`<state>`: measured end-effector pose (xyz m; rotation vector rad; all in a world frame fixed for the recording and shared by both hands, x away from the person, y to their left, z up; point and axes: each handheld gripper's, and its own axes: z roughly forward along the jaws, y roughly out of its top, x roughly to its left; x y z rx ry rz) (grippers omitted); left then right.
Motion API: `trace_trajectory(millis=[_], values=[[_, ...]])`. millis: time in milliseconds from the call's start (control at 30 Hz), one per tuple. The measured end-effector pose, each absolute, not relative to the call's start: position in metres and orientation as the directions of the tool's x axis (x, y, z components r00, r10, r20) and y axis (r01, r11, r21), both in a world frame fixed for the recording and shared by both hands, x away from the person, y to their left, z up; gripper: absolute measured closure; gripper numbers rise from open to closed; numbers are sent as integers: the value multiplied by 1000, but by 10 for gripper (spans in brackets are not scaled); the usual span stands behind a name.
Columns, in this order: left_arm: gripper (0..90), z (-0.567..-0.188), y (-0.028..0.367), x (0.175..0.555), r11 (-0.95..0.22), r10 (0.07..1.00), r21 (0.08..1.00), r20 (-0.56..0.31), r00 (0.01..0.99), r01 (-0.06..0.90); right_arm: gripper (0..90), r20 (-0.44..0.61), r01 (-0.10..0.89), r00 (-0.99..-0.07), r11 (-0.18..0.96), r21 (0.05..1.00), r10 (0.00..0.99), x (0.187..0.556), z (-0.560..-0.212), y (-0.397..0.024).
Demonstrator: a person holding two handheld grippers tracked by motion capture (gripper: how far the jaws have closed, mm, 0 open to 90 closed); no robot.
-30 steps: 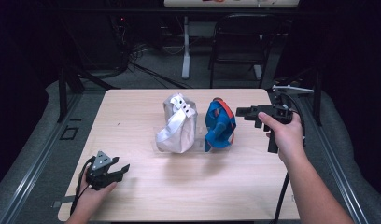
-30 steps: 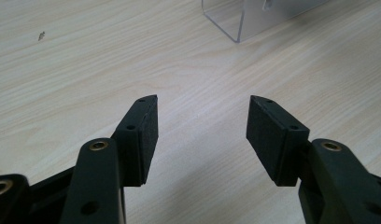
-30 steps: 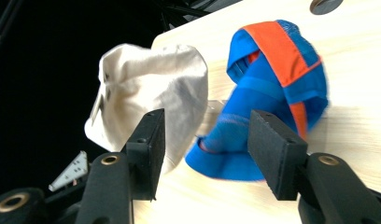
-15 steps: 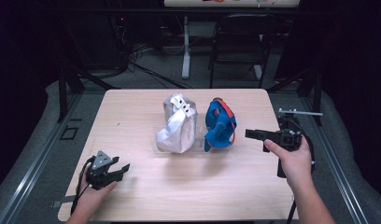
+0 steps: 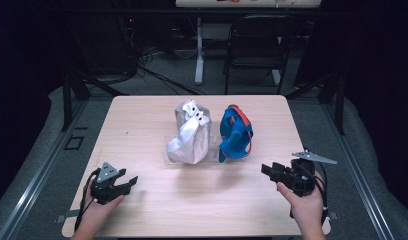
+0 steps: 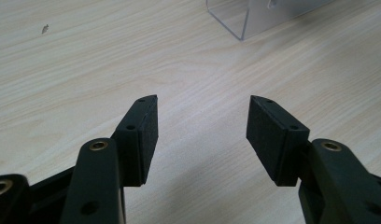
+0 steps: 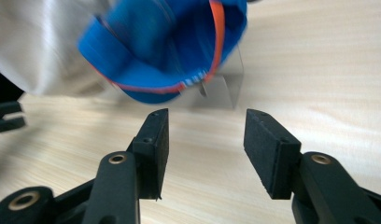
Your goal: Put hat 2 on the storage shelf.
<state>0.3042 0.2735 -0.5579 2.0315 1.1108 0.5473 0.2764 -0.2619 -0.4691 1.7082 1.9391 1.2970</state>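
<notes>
Your left gripper [image 5: 123, 181] rests on the pale wooden table [image 5: 142, 125], jaws apart and empty. Your right gripper [image 5: 270, 171], also spread and empty, faces the blue orange-trimmed cap [image 5: 235, 134] propped beside a white cap [image 5: 189, 135] mid-table, likely for display.

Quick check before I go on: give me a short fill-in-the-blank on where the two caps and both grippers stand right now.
1. The white cap stands to the ____ of the blue cap in the high view.
2. Both caps rest on a clear ____ stand.
3. The left gripper has its jaws ____, with bare table between them.
4. The right gripper points toward the ____ cap.

Missing words: left; plastic; open; blue
</notes>
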Motion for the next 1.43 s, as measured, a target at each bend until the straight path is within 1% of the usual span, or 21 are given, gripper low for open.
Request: trace_trajectory(millis=[33, 67, 167, 233, 267, 400, 500, 633, 700, 900, 1033, 1233, 1433], values=[[443, -558, 273, 304, -348, 846, 775, 16, 533, 528, 511, 356, 669, -282, -83, 739, 891, 276, -469, -262], [443, -558, 274, 304, -348, 847, 775, 18, 532, 527, 510, 357, 673, -279, -84, 735, 891, 274, -482, -261], [442, -558, 275, 305, -352, 846, 775, 23, 533, 524, 520, 366, 663, -278, -99, 742, 888, 268, -497, -261], [440, -558, 275, 305, -349, 847, 776, 21, 531, 526, 520, 367, 656, -277, -104, 748, 888, 265, -501, -260], [439, -558, 274, 305, -348, 849, 776, 22, 528, 527, 520, 356, 646, -280, -99, 757, 891, 261, -509, -259], [439, -558, 275, 306, -339, 847, 776, 6, 531, 532, 520, 333, 627, -288, -86, 774, 898, 257, -518, -256], [439, -559, 275, 306, -337, 846, 777, 2, 533, 531, 521, 358, 634, -294, -99, 767, 886, 259, -525, -255], [439, -561, 273, 307, -337, 842, 777, -4, 540, 531, 549, 379, 663, -301, -93, 743, 875, 264, -536, -253], [439, -561, 272, 307, -350, 837, 772, 3, 547, 530, 560, 366, 661, -307, -80, 746, 879, 266, -540, -251], [439, -563, 269, 308, -358, 829, 770, 2, 560, 528, 578, 289, 650, -331, -5, 760, 898, 268, -549, -238], [439, -565, 267, 308, -364, 824, 766, -1, 567, 531, 578, 269, 655, -352, 31, 755, 897, 269, -551, -233], [436, -567, 265, 309, -368, 819, 765, -2, 573, 528, 573, 260, 652, -364, 45, 757, 895, 270, -554, -231], [421, -566, 265, 309, -365, 816, 772, -4, 578, 520, 521, 290, 639, -375, 19, 769, 881, 270, -553, -235]])
